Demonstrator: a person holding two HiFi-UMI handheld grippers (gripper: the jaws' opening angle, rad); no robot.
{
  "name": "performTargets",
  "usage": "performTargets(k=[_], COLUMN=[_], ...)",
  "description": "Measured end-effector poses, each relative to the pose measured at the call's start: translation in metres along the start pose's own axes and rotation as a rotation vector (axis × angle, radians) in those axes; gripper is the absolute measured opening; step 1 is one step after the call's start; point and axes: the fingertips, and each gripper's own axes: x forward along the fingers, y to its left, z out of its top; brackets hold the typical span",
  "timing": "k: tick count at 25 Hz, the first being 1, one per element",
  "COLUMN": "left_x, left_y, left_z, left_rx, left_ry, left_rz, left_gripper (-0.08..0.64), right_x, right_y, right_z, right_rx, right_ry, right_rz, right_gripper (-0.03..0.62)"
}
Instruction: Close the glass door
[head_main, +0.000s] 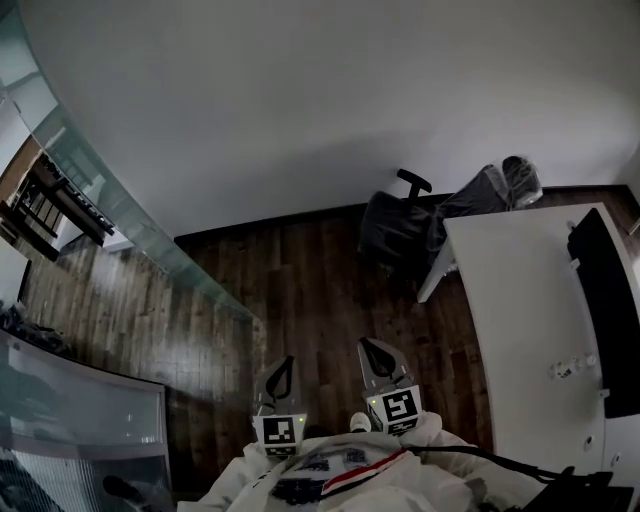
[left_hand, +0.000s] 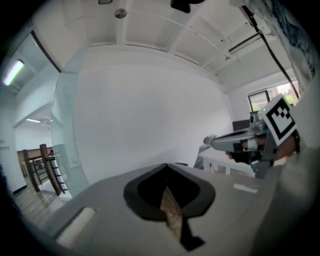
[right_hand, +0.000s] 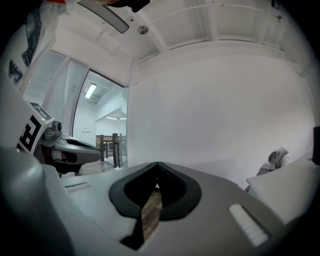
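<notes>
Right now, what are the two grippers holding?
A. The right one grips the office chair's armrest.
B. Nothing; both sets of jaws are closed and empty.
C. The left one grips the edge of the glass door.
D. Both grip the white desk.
B: in their own views, the jaws of the left gripper and the right gripper meet at the tips with nothing between them.

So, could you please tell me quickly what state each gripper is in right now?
Left gripper: closed, holding nothing.
Right gripper: closed, holding nothing.
</notes>
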Motion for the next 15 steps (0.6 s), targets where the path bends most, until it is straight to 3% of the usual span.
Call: performTargets(k=[5,15], left_x=[0.027,0.122], left_y=[0.022,0.082], left_z=[-0.002,-0.010], left_rx=[-0.014,-0.045], left_ry=[0.029,0.011], left_rz=[0.044,0.029], left_gripper=[0.002,0.002], right_x=[0.043,0.138], right_y=[-0.017,-0.034], right_z=[0.008,0.001], right_rx=[-0.021,-0.042], right_ry=[-0.013,0.043], right_rz=[0.041,0.041], right_gripper=[0.005,0.005])
